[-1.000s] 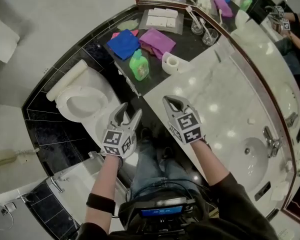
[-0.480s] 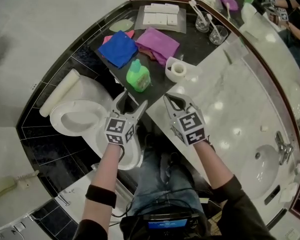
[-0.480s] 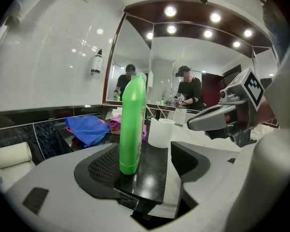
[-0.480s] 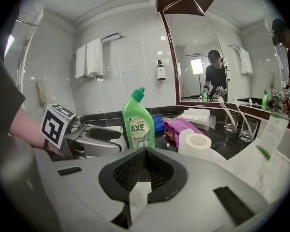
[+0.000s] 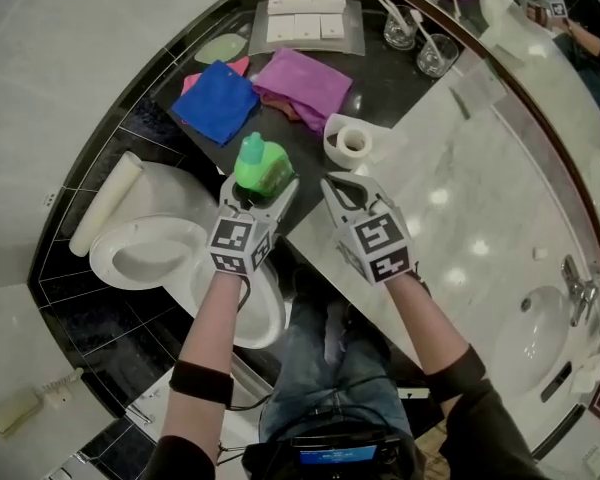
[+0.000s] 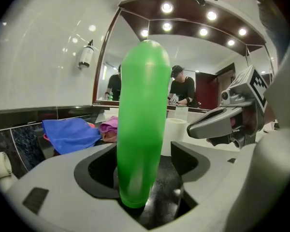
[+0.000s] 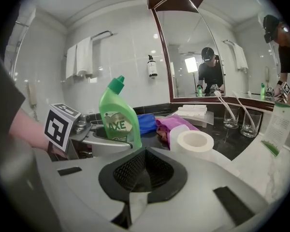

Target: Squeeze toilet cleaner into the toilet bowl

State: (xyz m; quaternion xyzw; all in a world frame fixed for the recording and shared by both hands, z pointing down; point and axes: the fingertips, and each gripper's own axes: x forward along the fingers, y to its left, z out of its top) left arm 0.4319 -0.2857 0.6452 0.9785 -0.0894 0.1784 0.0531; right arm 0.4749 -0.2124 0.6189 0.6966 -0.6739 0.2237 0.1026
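None of the cleaner has reached the bowl (image 5: 110, 268) yet, judging by its plain white inside.

Progress:
- Bottle (image 5: 261, 164) stands upright on the black counter, green cap on.
- Left claw (image 5: 260, 190) sits round the bottle's lower body. Its jaws have just been opening and stand wide, the bottle between them with a gap at either side and no pad pressing.
- Right claw (image 5: 345, 190) is at 3 o'clock of the bottle, jaws together, nothing in them.
- Outstanding, in my judgement: close on the bottle, lift it, open the cap, carry it to the bowl at 8 o'clock, tip and squeeze. Task is at its first step.

Containers:
- Bottle: fill level cannot be read through the green plastic.
- Bowl: lid up, seat down, no coloured liquid seen inside.
- Two glasses (image 5: 436, 56) at 1 o'clock of the bottle, each holding a thin white stick; otherwise they look dry.
- Tray (image 5: 300, 28) at 12 o'clock carries white folded items.

Nearby: paper roll (image 5: 351, 142) at 2 o'clock, just beside the right claw; blue cloth (image 5: 215, 101) and purple cloth (image 5: 302, 85) at 11 to 12 o'clock, apart from the bottle.
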